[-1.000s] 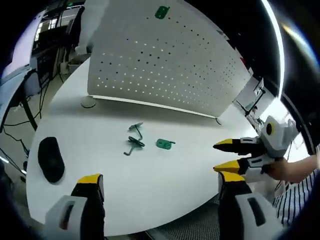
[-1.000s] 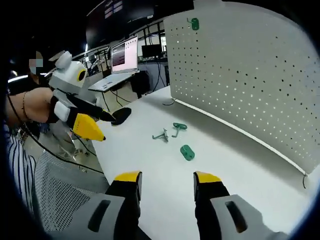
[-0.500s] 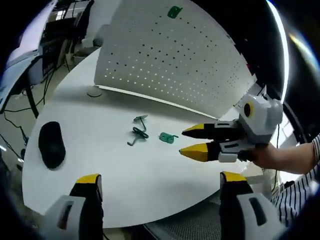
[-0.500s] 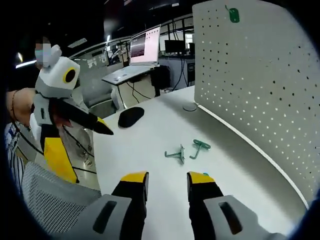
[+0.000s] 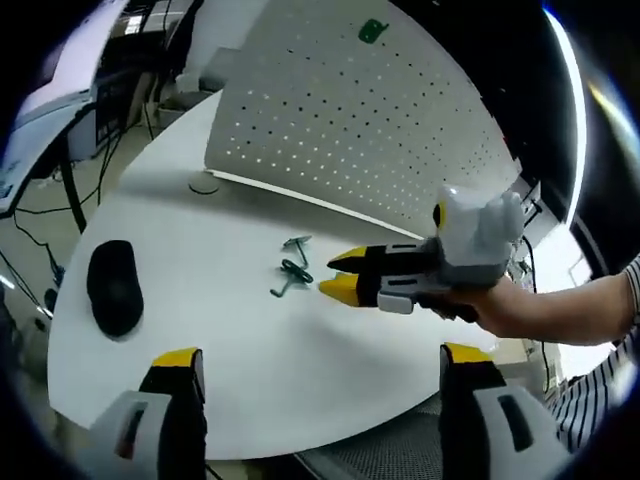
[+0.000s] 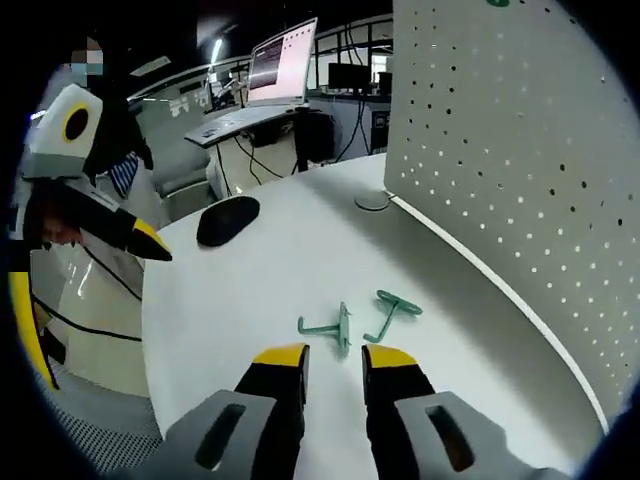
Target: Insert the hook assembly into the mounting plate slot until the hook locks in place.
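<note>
Two green wire hooks (image 5: 291,272) lie on the white table (image 5: 200,400) before a white pegboard (image 5: 350,130); a green plate (image 5: 373,31) hangs near the pegboard's top. My left gripper (image 5: 322,358) stands wide open over the table's near edge, nothing between its fingers. My right gripper (image 5: 344,274) comes in from the right, its yellow tips right beside the hooks. In the right gripper view the hooks (image 6: 392,308) lie just beyond my right gripper (image 6: 335,357), whose jaws stand narrowly apart with bare table between them. A left fingertip (image 6: 150,240) shows at the left.
A black mouse (image 5: 113,288) lies at the table's left, also in the right gripper view as the mouse (image 6: 227,219). A round disc (image 5: 204,183) sits at the pegboard's foot. Desks with a lit monitor (image 6: 283,70) stand behind. A person's forearm (image 5: 560,310) holds the right gripper.
My right gripper has moved in toward the hooks and its jaws have narrowed. It now covers the small green plate that lay on the table right of the hooks.
</note>
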Action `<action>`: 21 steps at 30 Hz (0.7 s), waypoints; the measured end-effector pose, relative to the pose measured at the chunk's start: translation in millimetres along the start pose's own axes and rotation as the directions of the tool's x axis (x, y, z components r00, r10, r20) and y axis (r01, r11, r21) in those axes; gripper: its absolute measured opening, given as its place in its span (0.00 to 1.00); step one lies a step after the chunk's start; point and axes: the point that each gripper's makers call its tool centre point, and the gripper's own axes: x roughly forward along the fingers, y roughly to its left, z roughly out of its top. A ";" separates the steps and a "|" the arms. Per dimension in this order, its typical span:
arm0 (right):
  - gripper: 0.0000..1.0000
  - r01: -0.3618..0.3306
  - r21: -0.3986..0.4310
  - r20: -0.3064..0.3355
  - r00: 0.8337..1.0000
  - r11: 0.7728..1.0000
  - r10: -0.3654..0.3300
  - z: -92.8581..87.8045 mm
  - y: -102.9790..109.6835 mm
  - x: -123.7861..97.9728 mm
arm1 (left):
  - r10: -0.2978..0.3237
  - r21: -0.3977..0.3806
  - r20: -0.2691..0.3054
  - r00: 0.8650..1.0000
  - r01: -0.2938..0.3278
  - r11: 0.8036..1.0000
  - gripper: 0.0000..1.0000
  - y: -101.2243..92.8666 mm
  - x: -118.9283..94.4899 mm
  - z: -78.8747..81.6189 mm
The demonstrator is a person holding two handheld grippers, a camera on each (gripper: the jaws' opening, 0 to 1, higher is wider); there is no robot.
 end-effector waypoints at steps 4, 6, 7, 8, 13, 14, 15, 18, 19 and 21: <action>0.17 0.004 -0.014 -0.016 1.000 1.000 -0.004 -3.0 -2.4 11.0 | 0.002 0.001 -0.010 1.000 -0.002 1.000 1.00 1.4 -0.8 -1.6; 0.17 0.014 -0.065 -0.021 1.000 0.998 -0.016 -3.8 -5.9 12.9 | 0.002 -0.006 -0.020 1.000 -0.002 1.000 1.00 1.9 0.0 -3.7; 0.16 0.017 -0.065 -0.021 1.000 0.998 -0.018 -4.7 -6.2 13.6 | 0.003 -0.007 -0.026 1.000 -0.003 1.000 1.00 2.0 0.6 -4.5; 0.16 0.012 -0.067 -0.024 1.000 0.998 -0.014 -5.6 -6.9 15.0 | 0.003 -0.005 -0.033 0.999 -0.003 1.000 1.00 2.0 1.7 -5.4; 0.14 0.007 -0.076 -0.016 1.000 0.997 -0.009 -4.0 -8.0 19.4 | -0.003 0.002 -0.046 0.999 0.003 1.000 1.00 -0.4 6.4 -3.6; 0.14 0.008 -0.080 -0.020 1.000 0.997 -0.010 -5.2 -8.5 22.6 | -0.002 0.002 -0.048 0.999 0.002 1.000 1.00 -0.3 8.1 -2.6; 0.14 0.008 -0.079 -0.026 1.000 0.997 -0.011 -6.7 -9.0 24.3 | -0.002 0.001 -0.046 0.999 0.002 1.000 1.00 -0.5 9.0 -1.8; 0.11 -0.005 -0.068 -0.034 0.999 0.998 0.003 -8.7 -7.7 29.7 | -0.006 -0.005 -0.050 0.999 0.006 1.000 0.99 -1.5 13.0 -1.0; 0.09 -0.005 -0.074 -0.036 0.999 0.997 0.003 -8.9 -7.2 31.3 | -0.009 -0.004 -0.055 0.998 0.009 1.000 0.99 -2.6 14.3 -1.5; 0.04 -0.013 -0.097 -0.034 0.999 0.995 0.010 -7.5 -4.8 32.3 | -0.012 -0.002 -0.065 0.998 0.012 1.000 0.99 -4.0 16.2 -3.0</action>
